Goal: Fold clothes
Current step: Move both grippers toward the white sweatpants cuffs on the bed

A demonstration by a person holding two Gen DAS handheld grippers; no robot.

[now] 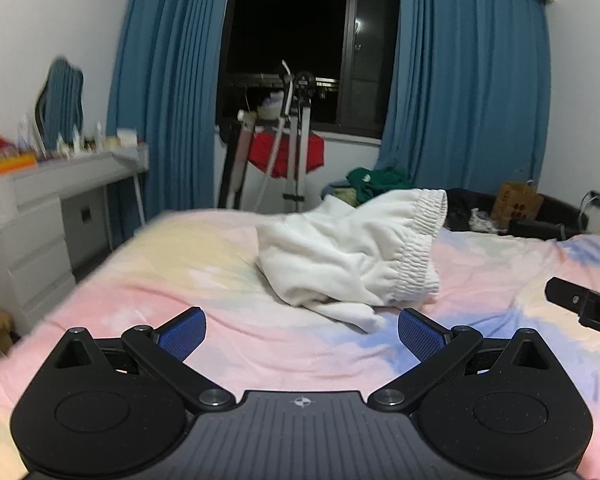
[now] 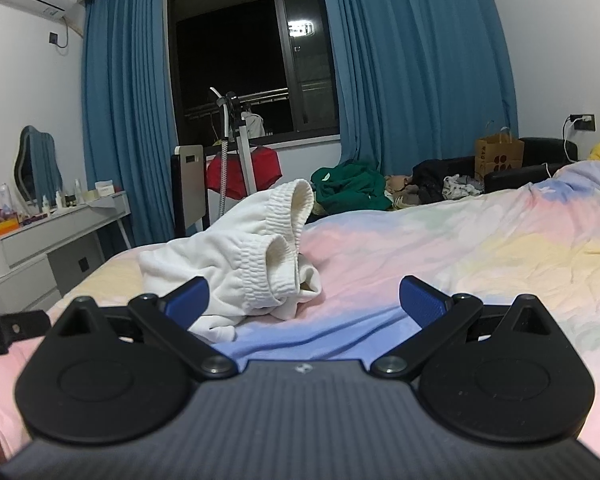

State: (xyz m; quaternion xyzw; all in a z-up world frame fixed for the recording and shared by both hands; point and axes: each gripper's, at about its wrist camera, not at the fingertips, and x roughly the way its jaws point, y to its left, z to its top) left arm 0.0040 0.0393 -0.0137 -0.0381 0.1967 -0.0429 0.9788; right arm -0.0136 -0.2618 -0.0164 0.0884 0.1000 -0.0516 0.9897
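the white shorts [image 1: 352, 258] were sitting in a crumpled heap on the pastel tie-dye bedsheet [image 1: 172, 280], elastic waistband [image 1: 418, 248] sticking up and gaping open at the top. in the left wrist view the heap was at about 12 o'clock from the left gripper [image 1: 302, 338], with one loose corner of the fabric trailing down to just in front of the blue pads [image 1: 420, 338]. those tongs were spread wide apart and had nothing between them.

from the right wrist view the shorts [image 2: 236, 268] were more at 11 o'clock, and the left blue pad of the right gripper [image 2: 304, 300] overlapped the fabric in the picture, though i couldn't tell if it was actually touching. that one was spread wide too, holding nothing, just bedsheet [image 2: 480, 240] between its pads. the other tool's black body poked in at 9 o'clock there.

further out, a green garment [image 2: 350, 188] and more clothes were piled past the far edge of the bed at 12 to 1 o'clock, near a brown paper bag [image 2: 499, 158]. blue curtains [image 2: 412, 60] framed a dark window [image 2: 236, 64], something red [image 2: 244, 176] hung on a stand under it, and a white dresser [image 2: 40, 248] with a mirror [image 2: 36, 166] was at 9 o'clock.
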